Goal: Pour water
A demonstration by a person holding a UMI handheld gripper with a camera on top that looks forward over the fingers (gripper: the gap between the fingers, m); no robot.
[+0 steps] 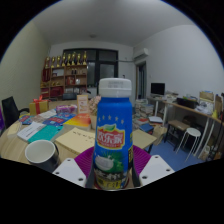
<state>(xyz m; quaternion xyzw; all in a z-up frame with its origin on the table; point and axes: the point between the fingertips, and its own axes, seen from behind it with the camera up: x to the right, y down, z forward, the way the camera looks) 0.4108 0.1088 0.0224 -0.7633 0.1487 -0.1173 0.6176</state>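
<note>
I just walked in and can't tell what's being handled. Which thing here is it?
Find the cluttered table; right before it, the tongs grip a tall blue bottle. Its white cap and colourful label distinguish it from the white cup beside it.

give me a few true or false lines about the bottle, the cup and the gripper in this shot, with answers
1. The bottle sits between the gripper fingers. True.
2. The bottle has a red cap. False: its cap is white and its body is blue with a colourful label.
3. A cup stands on the table to one side of the bottle. True.
4. The bottle lies flat on its side. False: it is upright.
5. A shelf unit stands against the far wall. True.
6. The cup is stacked on top of the bottle. False: it stands beside it, apart.
</note>
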